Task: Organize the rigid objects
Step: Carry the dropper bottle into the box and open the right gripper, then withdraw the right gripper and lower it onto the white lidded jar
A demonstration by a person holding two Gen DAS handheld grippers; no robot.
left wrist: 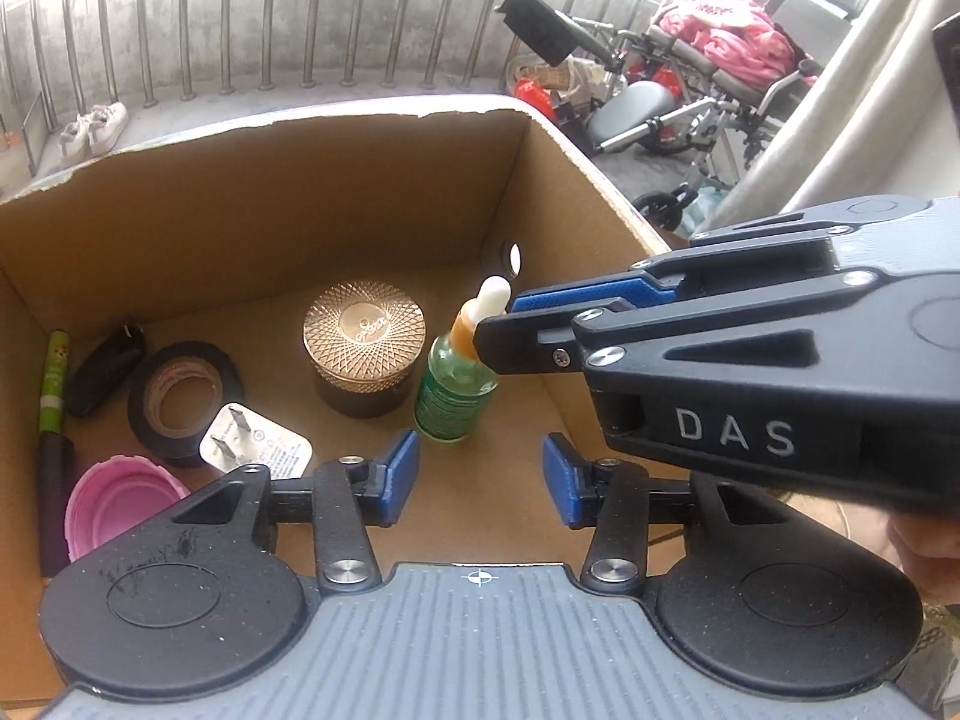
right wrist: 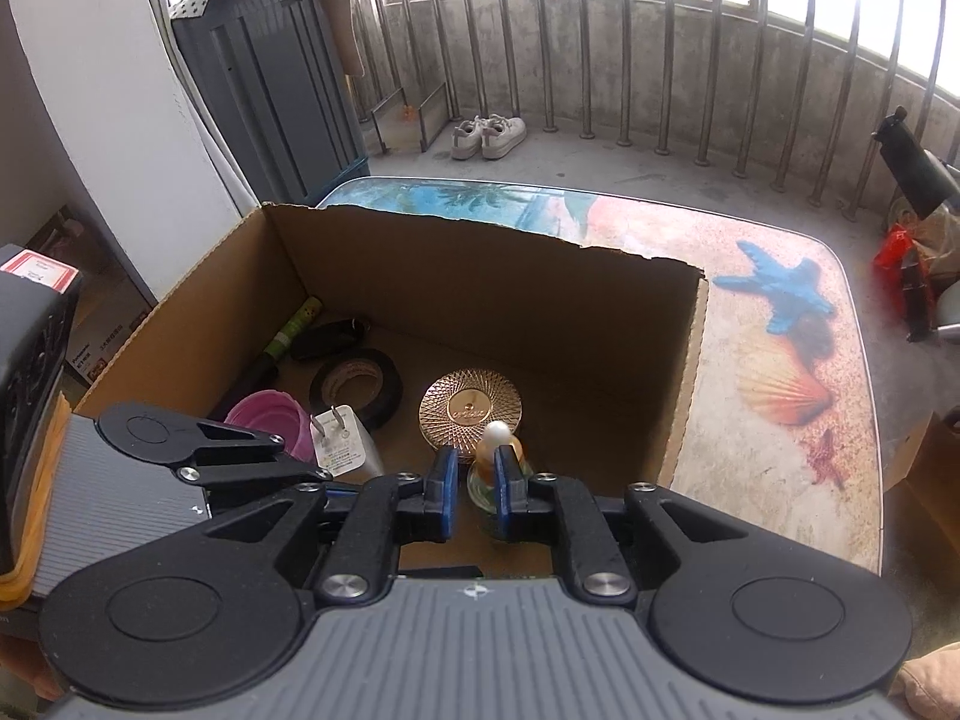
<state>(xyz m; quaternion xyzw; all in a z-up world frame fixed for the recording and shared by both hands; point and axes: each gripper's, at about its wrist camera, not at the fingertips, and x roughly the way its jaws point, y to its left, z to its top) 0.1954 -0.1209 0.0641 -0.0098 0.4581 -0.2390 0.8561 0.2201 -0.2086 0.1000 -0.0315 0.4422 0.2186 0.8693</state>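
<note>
A printed tabletop [right wrist: 780, 324] with a beach scene of a blue starfish and an orange shell carries a large open brown cardboard box [left wrist: 336, 180] with a torn top edge. The box sits on the left part of the table, near a balcony railing of metal bars.

Both hand-held grippers reach into the box from its near side. The left gripper [left wrist: 478, 474], black with blue pads, hangs over the bare cardboard floor with its jaws apart and nothing between them. The right gripper [right wrist: 475, 492] comes in from the right, its blue pads close together around the neck of a small green glass dropper bottle [left wrist: 450, 396] with an orange collar and white rubber bulb. A narrow gap shows on one side of the neck, and it cannot be told for certain whether the pads still press on it. The bottle stands upright on the box floor, towards the right near corner.

Just left of the bottle stands a round jar with a faceted rose-gold lid [left wrist: 363, 354]. Further left lies a roll of black electrical tape [left wrist: 183, 402], flat on the floor. A white wall-plug adapter [left wrist: 258, 447] leans against the tape, prongs up. A pink ribbed plastic cup [left wrist: 120, 504] lies in the near left corner. A dark oblong object [left wrist: 108, 372] rests behind the tape, and a green and black pen-like stick [left wrist: 53, 420] lies along the left wall.
</note>
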